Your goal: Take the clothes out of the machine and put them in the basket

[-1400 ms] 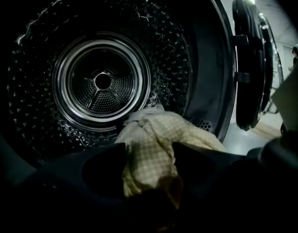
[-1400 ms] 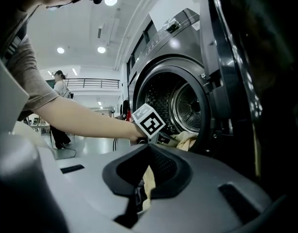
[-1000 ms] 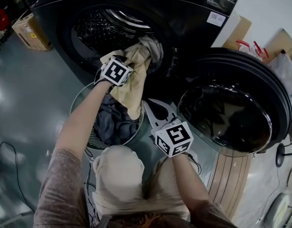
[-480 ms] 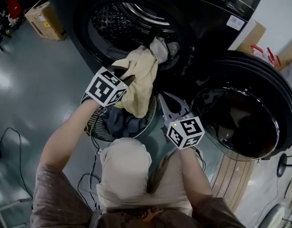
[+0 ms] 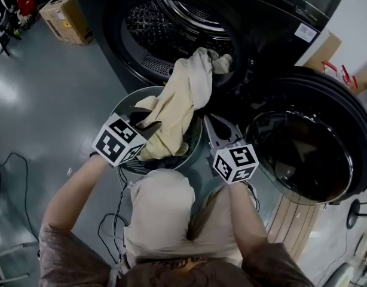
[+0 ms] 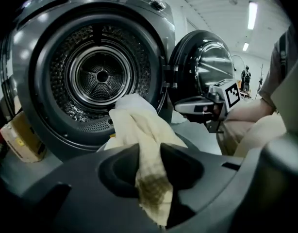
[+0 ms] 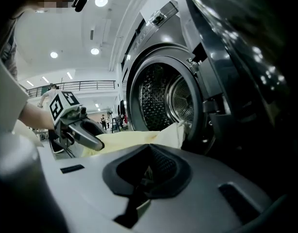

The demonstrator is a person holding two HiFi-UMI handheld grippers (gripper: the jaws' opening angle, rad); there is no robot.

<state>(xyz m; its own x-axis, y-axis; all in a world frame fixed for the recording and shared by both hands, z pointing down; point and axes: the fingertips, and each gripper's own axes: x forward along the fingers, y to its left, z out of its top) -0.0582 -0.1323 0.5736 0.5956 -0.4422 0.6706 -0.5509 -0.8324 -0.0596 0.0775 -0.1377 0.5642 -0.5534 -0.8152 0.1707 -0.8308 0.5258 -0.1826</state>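
Over the basket (image 5: 125, 100) the left gripper (image 5: 146, 119) pinches the cream cloth (image 5: 179, 100), its jaws just easing open; the cloth trails into the machine (image 5: 171, 34); beside the basket, the right gripper (image 5: 214, 127) is pressed together, empty

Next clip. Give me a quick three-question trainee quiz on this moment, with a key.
1. True or false: the left gripper is clamped on the cream cloth.
2. Where does the cloth's far end lie? A: at the mouth of the drum; B: on the floor; C: over the open door.
3. What stands below the drum's mouth, under the hanging cloth?
Key: 1 true; 2 A; 3 the round basket.
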